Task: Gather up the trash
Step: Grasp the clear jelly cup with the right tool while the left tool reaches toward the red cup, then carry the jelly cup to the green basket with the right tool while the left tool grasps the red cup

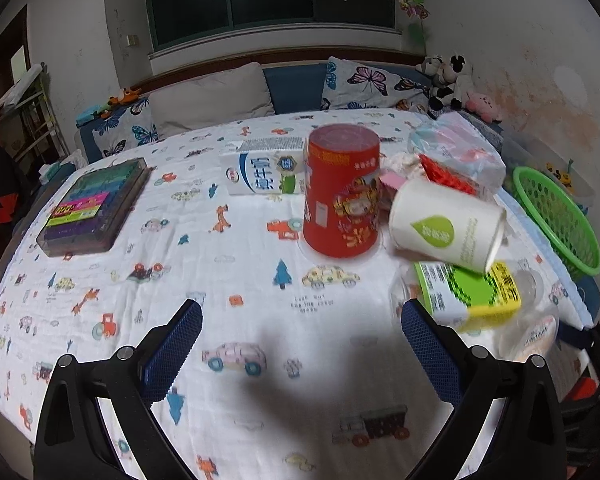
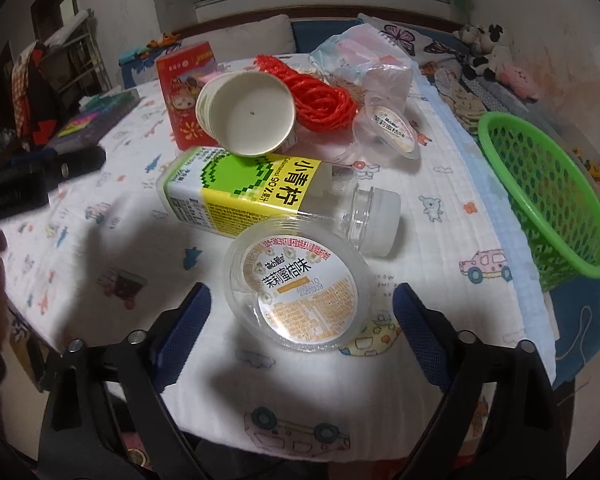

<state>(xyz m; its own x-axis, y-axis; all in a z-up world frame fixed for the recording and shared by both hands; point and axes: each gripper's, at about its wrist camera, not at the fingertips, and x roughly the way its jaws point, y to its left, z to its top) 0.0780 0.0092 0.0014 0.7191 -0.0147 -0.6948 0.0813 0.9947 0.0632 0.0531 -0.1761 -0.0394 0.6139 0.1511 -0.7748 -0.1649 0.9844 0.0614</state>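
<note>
Here, I kept both claws apart and empty: right claw [image 2: 302, 310] straddled the clear pudding cup [image 2: 298, 282] on the bed; left claw [image 1: 302, 322] hovered beside the bottle [image 1: 470, 294].

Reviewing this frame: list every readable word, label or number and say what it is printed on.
"小青柠" on the clear plastic bottle's green-and-yellow label; the smaller print beside it is blurred.
"茉莉蜜桔味" on the near jelly cup's lid; the ring text and date digits are too small.
Milk carton: large blue characters, too blurred.
Red canister, paper cup, bedsheet lettering: unreadable.
</note>
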